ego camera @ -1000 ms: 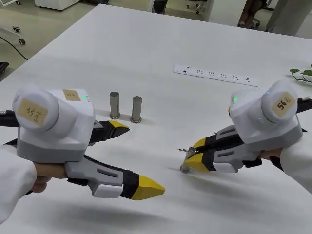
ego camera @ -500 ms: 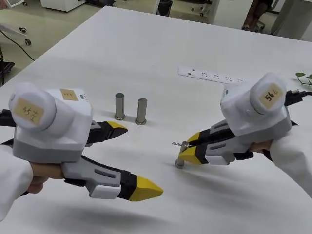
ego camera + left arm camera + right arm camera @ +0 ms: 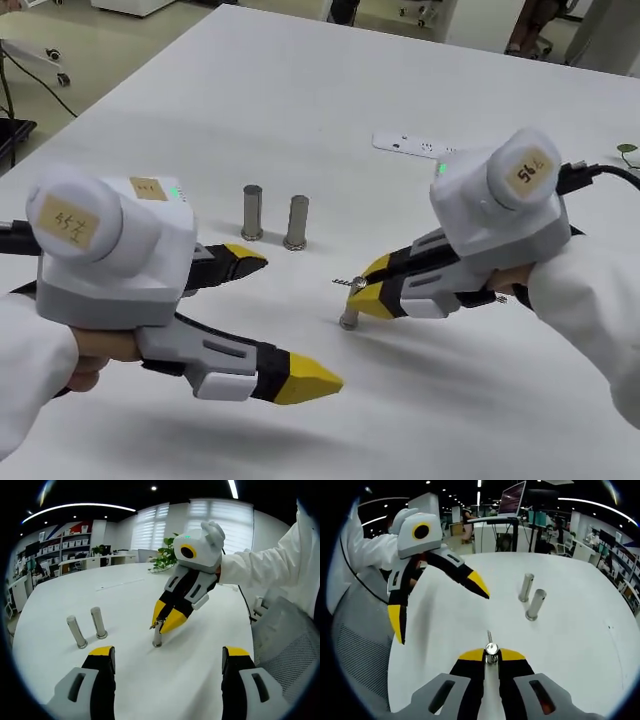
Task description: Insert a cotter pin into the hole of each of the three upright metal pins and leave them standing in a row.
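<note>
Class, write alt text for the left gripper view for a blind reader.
The right claw, held by a white-sleeved arm, grips the top of an upright metal pin on a white table. Two more pins stand side by side further left; the left claw is open below.

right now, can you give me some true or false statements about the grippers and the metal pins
1. The left gripper holds a metal pin. False: its jaws stand wide open with nothing between them.
2. A metal pin and a second pin stand free, side by side, on the table. True.
3. The right gripper is closed at the top of the third pin. True.
4. The third pin lies flat on its side. False: it is upright, with its base on the table.
5. The power strip lies between the two grippers. False: it lies farther back, beyond the right gripper.
</note>
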`<control>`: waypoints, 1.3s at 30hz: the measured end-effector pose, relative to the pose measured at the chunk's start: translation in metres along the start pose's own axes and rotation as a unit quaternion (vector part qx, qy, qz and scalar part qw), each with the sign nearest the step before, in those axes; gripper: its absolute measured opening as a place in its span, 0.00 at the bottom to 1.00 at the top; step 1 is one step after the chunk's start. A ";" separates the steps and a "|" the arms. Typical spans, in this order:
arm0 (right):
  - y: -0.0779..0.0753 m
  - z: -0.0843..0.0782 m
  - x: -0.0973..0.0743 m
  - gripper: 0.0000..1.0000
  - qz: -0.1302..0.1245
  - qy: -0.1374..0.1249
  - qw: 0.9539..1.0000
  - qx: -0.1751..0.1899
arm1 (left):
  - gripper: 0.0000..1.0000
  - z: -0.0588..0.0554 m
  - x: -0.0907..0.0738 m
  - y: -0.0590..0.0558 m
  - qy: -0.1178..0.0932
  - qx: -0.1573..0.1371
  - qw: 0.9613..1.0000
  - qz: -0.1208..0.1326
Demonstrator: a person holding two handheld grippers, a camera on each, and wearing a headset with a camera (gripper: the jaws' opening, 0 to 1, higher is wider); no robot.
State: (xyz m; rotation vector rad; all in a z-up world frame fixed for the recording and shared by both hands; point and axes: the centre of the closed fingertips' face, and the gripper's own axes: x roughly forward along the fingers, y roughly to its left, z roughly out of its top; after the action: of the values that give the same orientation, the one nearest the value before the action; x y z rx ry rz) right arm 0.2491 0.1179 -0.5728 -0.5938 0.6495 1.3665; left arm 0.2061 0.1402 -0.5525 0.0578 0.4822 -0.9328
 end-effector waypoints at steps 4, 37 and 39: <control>0.000 0.000 0.000 0.04 0.001 -0.002 1.000 -0.002 | 0.87 0.000 0.001 -0.002 0.000 -0.001 1.000 -0.003; 0.023 0.008 -0.058 0.42 -0.071 -0.087 0.992 0.052 | 0.88 0.019 -0.019 0.000 -0.026 -0.005 1.000 0.017; 0.025 0.006 -0.064 0.44 -0.082 -0.093 0.990 0.064 | 0.88 0.020 -0.021 0.000 -0.029 -0.007 0.999 0.018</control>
State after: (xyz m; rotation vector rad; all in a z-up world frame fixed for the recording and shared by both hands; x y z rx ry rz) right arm 0.2188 0.0808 -0.5226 -0.4022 0.5222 1.1991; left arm 0.2031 0.1510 -0.5254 0.0265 0.4317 -0.8933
